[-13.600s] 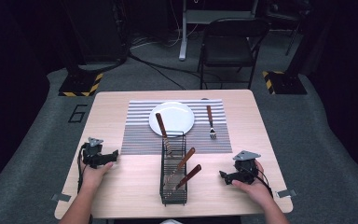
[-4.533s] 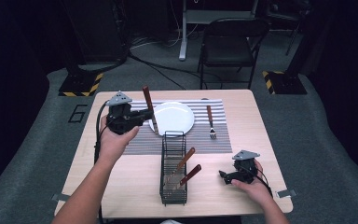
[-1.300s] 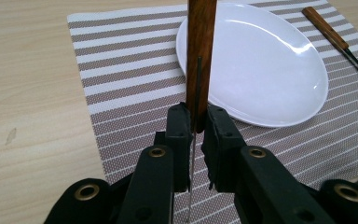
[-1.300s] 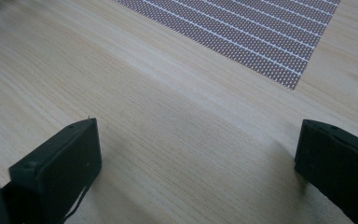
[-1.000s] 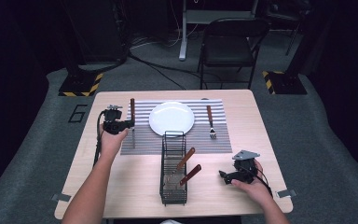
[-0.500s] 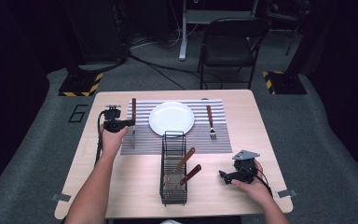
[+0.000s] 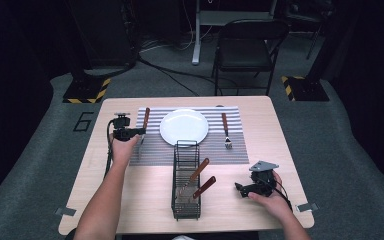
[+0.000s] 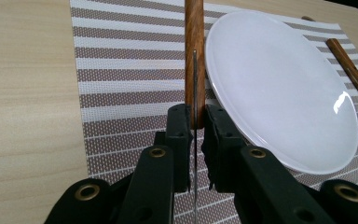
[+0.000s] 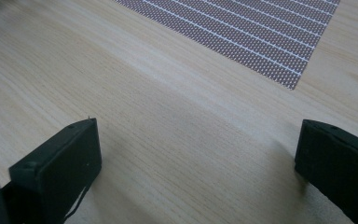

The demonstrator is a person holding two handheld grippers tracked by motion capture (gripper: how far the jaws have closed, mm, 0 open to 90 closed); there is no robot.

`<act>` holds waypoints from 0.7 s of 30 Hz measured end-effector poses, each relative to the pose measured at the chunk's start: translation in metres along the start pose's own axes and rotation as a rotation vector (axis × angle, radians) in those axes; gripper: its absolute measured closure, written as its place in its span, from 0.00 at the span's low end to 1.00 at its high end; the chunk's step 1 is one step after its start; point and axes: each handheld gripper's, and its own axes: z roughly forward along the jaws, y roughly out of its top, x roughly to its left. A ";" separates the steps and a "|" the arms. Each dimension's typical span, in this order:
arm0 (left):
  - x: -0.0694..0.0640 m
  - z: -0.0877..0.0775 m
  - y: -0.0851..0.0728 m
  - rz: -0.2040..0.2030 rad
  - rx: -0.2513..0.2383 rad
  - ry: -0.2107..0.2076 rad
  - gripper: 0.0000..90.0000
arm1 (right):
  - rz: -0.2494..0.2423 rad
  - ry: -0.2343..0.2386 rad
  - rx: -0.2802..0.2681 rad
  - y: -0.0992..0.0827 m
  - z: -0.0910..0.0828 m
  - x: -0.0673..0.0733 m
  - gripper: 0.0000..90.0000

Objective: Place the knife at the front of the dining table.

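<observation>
High view: the left gripper (image 7: 139, 133) is positioned over the left edge of the striped placemat (image 7: 240, 150), near the table's (image 7: 130, 200) far-left corner. Its jaws are clamped on a wooden-handled knife (image 7: 145, 120); the handle points toward the far edge of the table and lies just beside the left rim of the white plate (image 7: 184, 127).

Left gripper view: the left gripper (image 8: 195, 140) has both pads pressed against the near end of the knife's wooden handle (image 8: 195, 60), with the thin metal blade running down between the jaws. The plate (image 8: 279, 88) sits just beside the handle; whether they touch cannot be determined. A wooden-handled fork (image 8: 349, 65) lies on the placemat (image 8: 130, 79) beyond the plate.

High view: the fork (image 7: 225, 131) lies on the right part of the placemat. A black wire basket (image 7: 186, 180) stands at the centre of the near half of the table and holds two more wooden-handled utensils (image 7: 200, 177). The right gripper (image 7: 242, 189) rests near the near-right corner.

Right gripper view: the right gripper (image 9: 196, 149) has its jaws set wide apart over bare tabletop (image 9: 168, 121), with nothing between them.
</observation>
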 end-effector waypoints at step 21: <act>-0.007 0.025 0.004 -0.067 -0.036 0.036 0.90 | -0.001 0.000 0.000 0.000 0.000 0.000 0.00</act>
